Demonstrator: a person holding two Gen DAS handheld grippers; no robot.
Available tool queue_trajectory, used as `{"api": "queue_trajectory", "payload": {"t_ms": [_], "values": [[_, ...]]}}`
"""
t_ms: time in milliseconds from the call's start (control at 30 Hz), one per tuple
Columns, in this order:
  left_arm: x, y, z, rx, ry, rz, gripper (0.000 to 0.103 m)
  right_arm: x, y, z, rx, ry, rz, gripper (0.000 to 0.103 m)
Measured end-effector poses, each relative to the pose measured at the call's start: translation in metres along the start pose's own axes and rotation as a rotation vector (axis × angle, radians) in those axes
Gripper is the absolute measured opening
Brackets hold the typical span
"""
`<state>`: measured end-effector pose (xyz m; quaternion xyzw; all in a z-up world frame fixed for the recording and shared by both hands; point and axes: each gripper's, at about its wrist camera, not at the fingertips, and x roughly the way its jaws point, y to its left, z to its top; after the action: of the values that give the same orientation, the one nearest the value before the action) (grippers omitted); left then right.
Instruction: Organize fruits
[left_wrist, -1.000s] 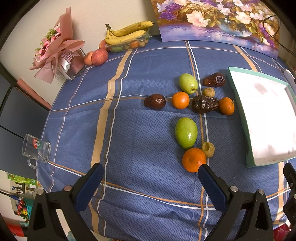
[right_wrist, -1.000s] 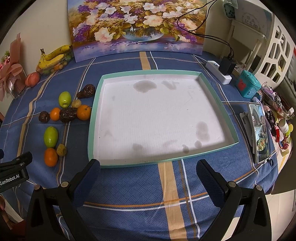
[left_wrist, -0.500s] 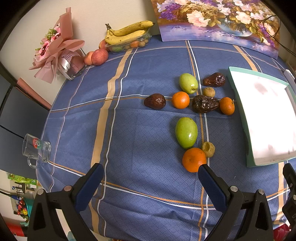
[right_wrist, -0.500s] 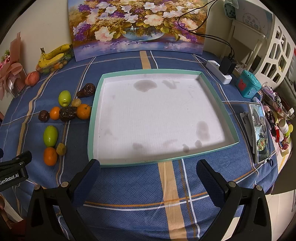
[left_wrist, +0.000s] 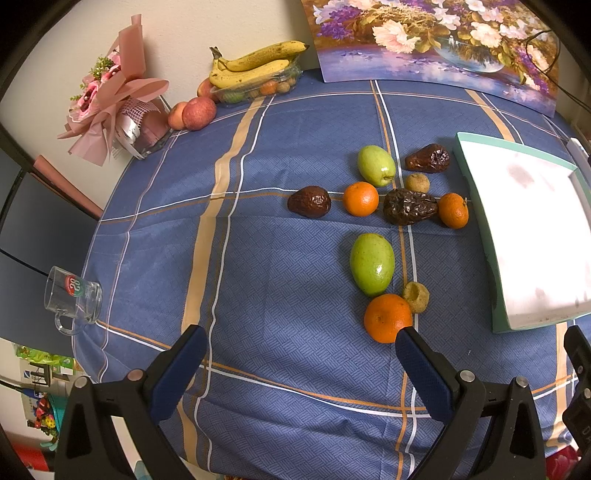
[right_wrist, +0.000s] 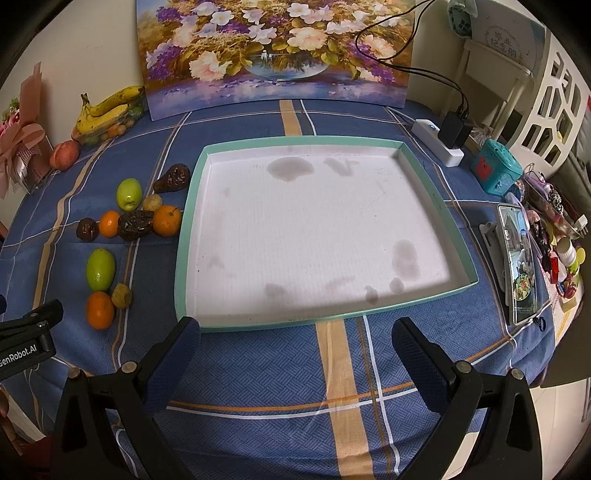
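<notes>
With both tools held low over the near edge of the bench (left_wrist: 280, 258), nothing is grasped yet. Left gripper (left_wrist: 295, 373): released, jaws spread wide, only blue plaid cloth between them. Its right fingertip (left_wrist: 406, 341) sits just in front of the nearest orange (left_wrist: 386, 317) in the left wrist view; contact cannot be told from this angle.

Right gripper (right_wrist: 295, 354): also released, jaws wide apart, hovering over the cloth just before the near rim of the teal tray (right_wrist: 295, 325). Tray interior is white with several grey stains and holds no fruit.

Fruit layout (all on the cloth, left of the tray):
- Near group: the orange, a large green fruit (left_wrist: 372, 264) just behind it, and a small tan fruit (left_wrist: 416, 297) touching or nearly touching the orange's right side.
- Middle row, left to right: dark wrinkled fruit (left_wrist: 309, 202), second orange (left_wrist: 361, 198), larger dark wrinkled fruit (left_wrist: 408, 211), third orange (left_wrist: 453, 210) closest to the tray wall.
- Far group: green apple-like fruit (left_wrist: 376, 165), small tan ball (left_wrist: 417, 182), dark pear-shaped fruit (left_wrist: 428, 158).

Background, well apart from the working set: bananas (left_wrist: 255, 64) over a clear container by the wall, two red apples (left_wrist: 194, 113) beside a pink bouquet (left_wrist: 114, 96), a glass mug (left_wrist: 72, 299) at the bench's left edge, a flower painting (right_wrist: 275, 55) leaning on the wall, and a phone (right_wrist: 519, 264) right of the tray.
</notes>
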<state>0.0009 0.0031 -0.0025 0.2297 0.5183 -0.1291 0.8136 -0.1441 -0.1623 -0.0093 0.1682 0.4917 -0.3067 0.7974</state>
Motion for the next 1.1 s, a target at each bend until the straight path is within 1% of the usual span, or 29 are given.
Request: {"api": "queue_trajectory", "payload": {"t_ms": [100, 200, 267, 400, 500, 567, 700, 800, 867, 933, 1067, 1100], "values": [[0.0, 0.003, -0.001, -0.018, 0.0, -0.013, 0.103, 0.0, 0.0, 0.0, 0.0, 0.001, 0.0, 0.103], [0.002, 0.017, 0.001, -0.098, -0.009, -0.077, 0.103, 0.0, 0.001, 0.0, -0.004, -0.004, 0.006, 0.103], [0.004, 0.025, 0.005, -0.14, -0.018, -0.106, 0.103, -0.003, 0.002, 0.002, -0.006, -0.022, 0.026, 0.103], [0.002, 0.046, 0.015, -0.254, -0.065, -0.174, 0.103, -0.004, 0.011, 0.014, -0.025, -0.047, 0.094, 0.103], [0.003, 0.055, 0.024, -0.308, -0.096, -0.235, 0.103, -0.005, 0.02, 0.026, -0.042, -0.07, 0.154, 0.103], [0.003, 0.059, 0.032, -0.321, -0.114, -0.255, 0.103, -0.008, 0.027, 0.034, -0.055, -0.087, 0.191, 0.103], [0.009, 0.068, 0.046, -0.356, -0.125, -0.268, 0.103, -0.014, 0.038, 0.053, -0.069, -0.136, 0.246, 0.103], [0.011, 0.073, 0.055, -0.369, -0.105, -0.302, 0.103, -0.016, 0.045, 0.067, -0.079, -0.159, 0.272, 0.103], [0.013, 0.074, 0.062, -0.382, -0.091, -0.313, 0.103, -0.015, 0.05, 0.077, -0.084, -0.166, 0.287, 0.101], [0.015, 0.071, 0.07, -0.368, -0.065, -0.299, 0.103, -0.014, 0.055, 0.087, -0.086, -0.168, 0.303, 0.093], [0.013, 0.068, 0.084, -0.331, -0.068, -0.296, 0.103, -0.01, 0.066, 0.105, -0.108, -0.162, 0.325, 0.086], [0.014, 0.069, 0.087, -0.328, -0.068, -0.3, 0.103, -0.009, 0.068, 0.108, -0.109, -0.158, 0.333, 0.08]]}}
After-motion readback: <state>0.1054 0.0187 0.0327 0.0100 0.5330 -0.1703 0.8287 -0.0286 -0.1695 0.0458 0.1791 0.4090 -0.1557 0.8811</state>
